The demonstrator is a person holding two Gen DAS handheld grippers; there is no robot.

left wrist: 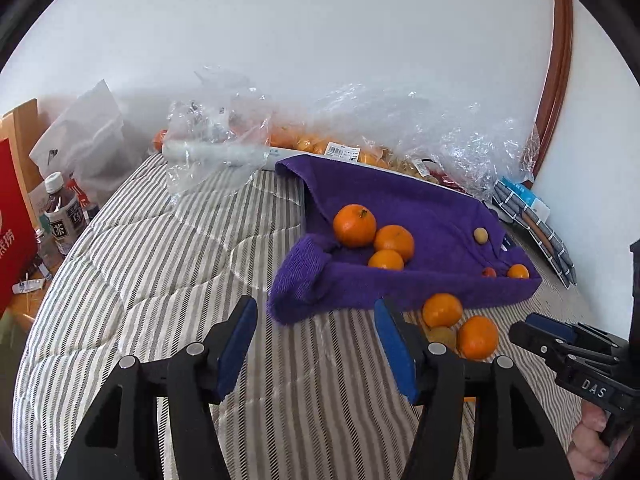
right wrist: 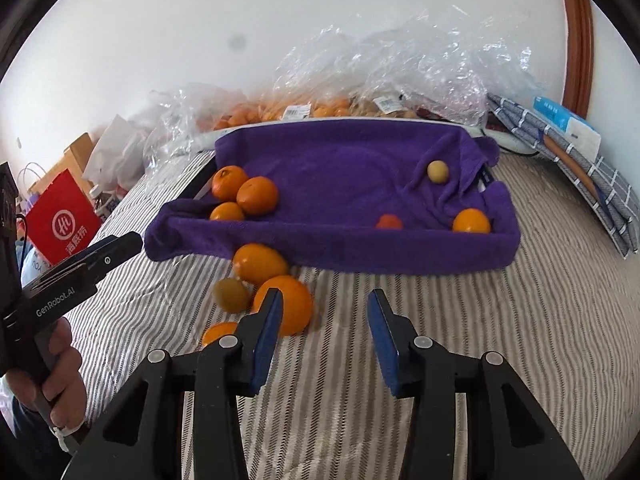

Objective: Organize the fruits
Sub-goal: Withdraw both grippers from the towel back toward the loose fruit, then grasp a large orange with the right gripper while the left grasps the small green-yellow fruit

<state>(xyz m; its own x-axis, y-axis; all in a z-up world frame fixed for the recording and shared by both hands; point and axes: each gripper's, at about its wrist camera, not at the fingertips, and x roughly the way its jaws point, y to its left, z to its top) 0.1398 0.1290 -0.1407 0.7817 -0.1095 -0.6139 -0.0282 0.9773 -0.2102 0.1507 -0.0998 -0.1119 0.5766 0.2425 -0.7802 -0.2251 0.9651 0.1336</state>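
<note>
While both tools hover above the striped bed cover (right wrist: 400, 360), neither holds anything. At lower centre of the left wrist view, the left hand-held gripper (left wrist: 316, 344) stands with its blue pads apart over bare cover. In the right wrist view, left of centre, a loose cluster lies on the cover just in front of the purple towel-lined tray (right wrist: 340, 248): an oval orange (right wrist: 260, 262), a dull yellow-green fruit (right wrist: 231, 294), a large orange (right wrist: 294, 304) and a part-hidden orange (right wrist: 218, 332). The right hand-held gripper (right wrist: 324, 340) is likewise open and empty, its left pad beside the large orange. Further right, the tray already carries three oranges at its left end and small fruits at its right.

Judgement: the step is collecting the loose cluster. Recommended practice is to centre one fruit between the pads, close gently, lift clear of the tray's front wall and release low. Round fruit may roll on the soft cover.
</note>
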